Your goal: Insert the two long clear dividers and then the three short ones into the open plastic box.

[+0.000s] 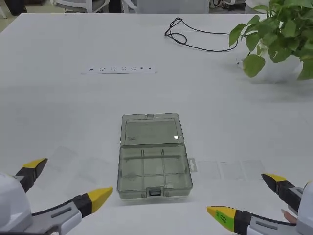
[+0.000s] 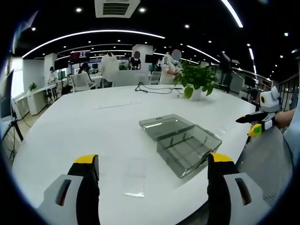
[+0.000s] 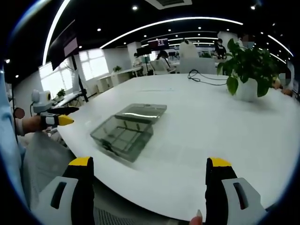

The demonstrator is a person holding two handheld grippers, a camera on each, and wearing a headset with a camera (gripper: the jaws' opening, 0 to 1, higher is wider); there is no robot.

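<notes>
Nothing picked up yet
Your left gripper [image 1: 73, 178] and right gripper [image 1: 242, 194] flank the open smoky clear plastic box [image 1: 154, 171], jaws wide apart, empty. Lift the flat long clear divider [image 2: 135, 178] left of the box by one edge.

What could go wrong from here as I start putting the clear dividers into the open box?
1. The clear dividers lie flat on the white table and barely show; the open right gripper may scrape past rather than pinch one.
2. Nothing holds the plastic box; pressing a divider in could slide it.
</notes>
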